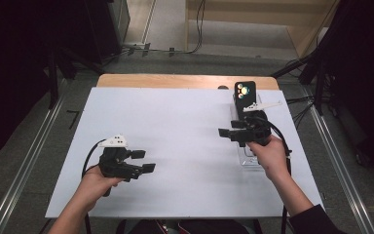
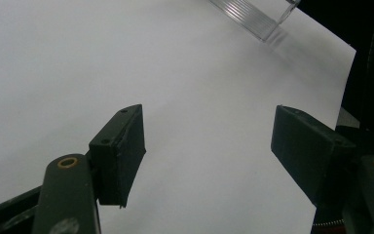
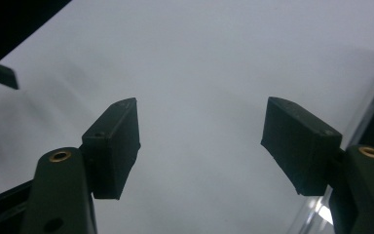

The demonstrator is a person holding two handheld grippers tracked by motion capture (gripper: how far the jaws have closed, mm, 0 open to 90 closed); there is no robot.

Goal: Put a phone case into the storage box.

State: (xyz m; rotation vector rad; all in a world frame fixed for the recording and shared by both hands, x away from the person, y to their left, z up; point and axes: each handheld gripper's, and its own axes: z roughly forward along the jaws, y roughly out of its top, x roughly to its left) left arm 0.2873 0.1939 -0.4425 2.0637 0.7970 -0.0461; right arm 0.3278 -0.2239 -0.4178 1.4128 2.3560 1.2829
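Observation:
My left gripper hovers over the near-left part of the white sheet, held by a hand, jaws pointing right. In the left gripper view its jaws stand apart with only bare sheet between them. My right gripper is held at the right side of the sheet, jaws pointing left, open with nothing between them. Just behind it a dark phone with a lit screen stands upright. A clear plastic stand lies under the right hand; its ribbed edge shows far off in the left gripper view.
The sheet covers a wooden table whose far edge shows. Metal rails run along the floor on both sides. Cables lie at the right. A black jaw tip of the other gripper shows at the left of the right gripper view.

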